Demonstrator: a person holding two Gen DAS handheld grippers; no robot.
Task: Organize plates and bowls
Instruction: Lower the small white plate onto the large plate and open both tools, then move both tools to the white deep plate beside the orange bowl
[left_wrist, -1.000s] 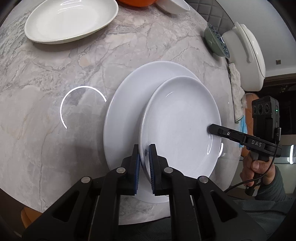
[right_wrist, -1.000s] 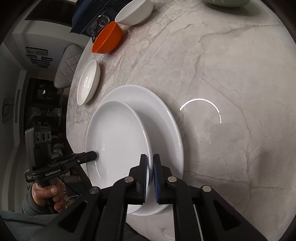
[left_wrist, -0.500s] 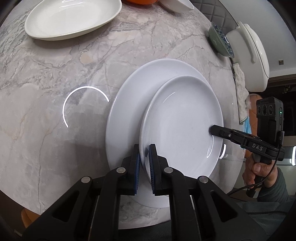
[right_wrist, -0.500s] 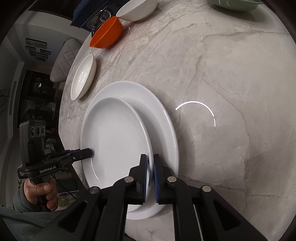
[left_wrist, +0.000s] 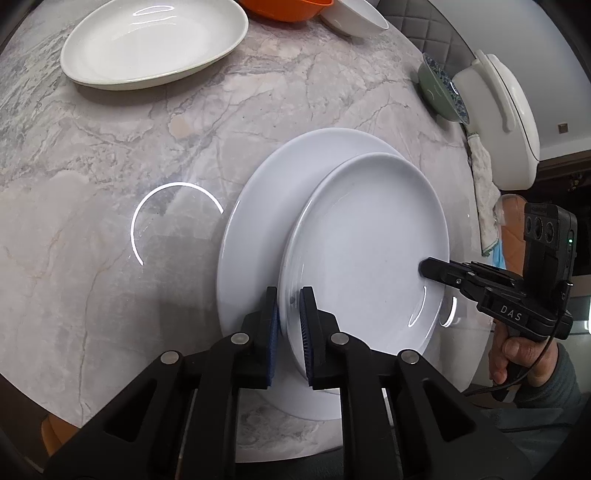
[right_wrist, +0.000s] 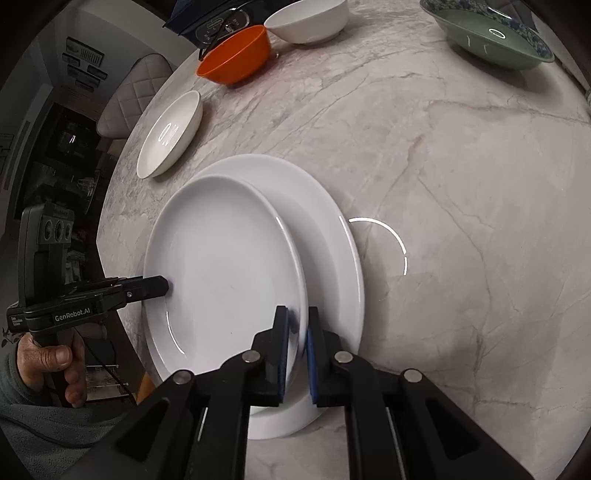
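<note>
**A:** status on the grippers?

**B:** I've got the left gripper (left_wrist: 289, 295) pinching the near rim of the smaller white plate (left_wrist: 369, 251), one blue pad above the rim, one below. Right gripper (right_wrist: 297, 314) is clamped on the opposite rim of the same plate (right_wrist: 229, 273)

**A:** where's the plate sitting?

**B:** straight ahead of both sets of fingers, on top of the bigger white plate (left_wrist: 266, 221), pushed off-centre toward my side of the marble table (left_wrist: 110, 147). Lower plate shows as a crescent beyond the left gripper's outer finger (can't tell if the upper one is lifted clear or resting)

**A:** rest of the dishes?

**B:** far ahead of the left gripper: shallow white dish (left_wrist: 155, 40). From the right wrist view, orange bowl (right_wrist: 236, 55) and white bowl (right_wrist: 308, 18) well ahead to the left, touching or nearly so; green bowl (right_wrist: 491, 37) far ahead to the right
</note>
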